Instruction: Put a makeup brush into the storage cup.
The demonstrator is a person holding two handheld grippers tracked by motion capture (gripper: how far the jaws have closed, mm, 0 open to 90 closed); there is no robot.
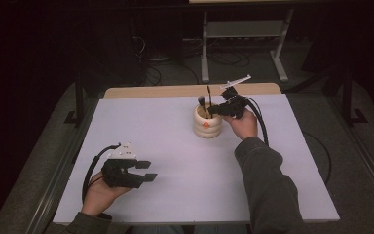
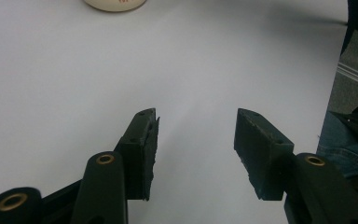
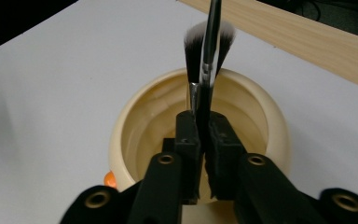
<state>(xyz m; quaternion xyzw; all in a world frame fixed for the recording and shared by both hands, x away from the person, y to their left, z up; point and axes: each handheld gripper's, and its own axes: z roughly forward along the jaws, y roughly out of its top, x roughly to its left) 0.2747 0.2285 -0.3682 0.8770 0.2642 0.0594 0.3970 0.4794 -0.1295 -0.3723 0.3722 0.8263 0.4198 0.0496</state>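
Right gripper point(image 3: 204, 154) clamped on a thin dark brush handle point(image 3: 208, 56) over the cream pot point(image 1: 207, 122), near the table's point(image 1: 175, 141) far edge, right of centre; a bushy brush point(image 3: 193, 46) stands beside it. My read: keep the handle vertical, move straight along its axis, don't nudge the pot rim. Left gripper point(image 2: 196, 140) jaws apart, idle near the front-left corner

Dim room: grey carpet point(image 1: 39, 141), cables (tangled) point(image 1: 175, 53), metal table legs point(image 1: 205, 48).
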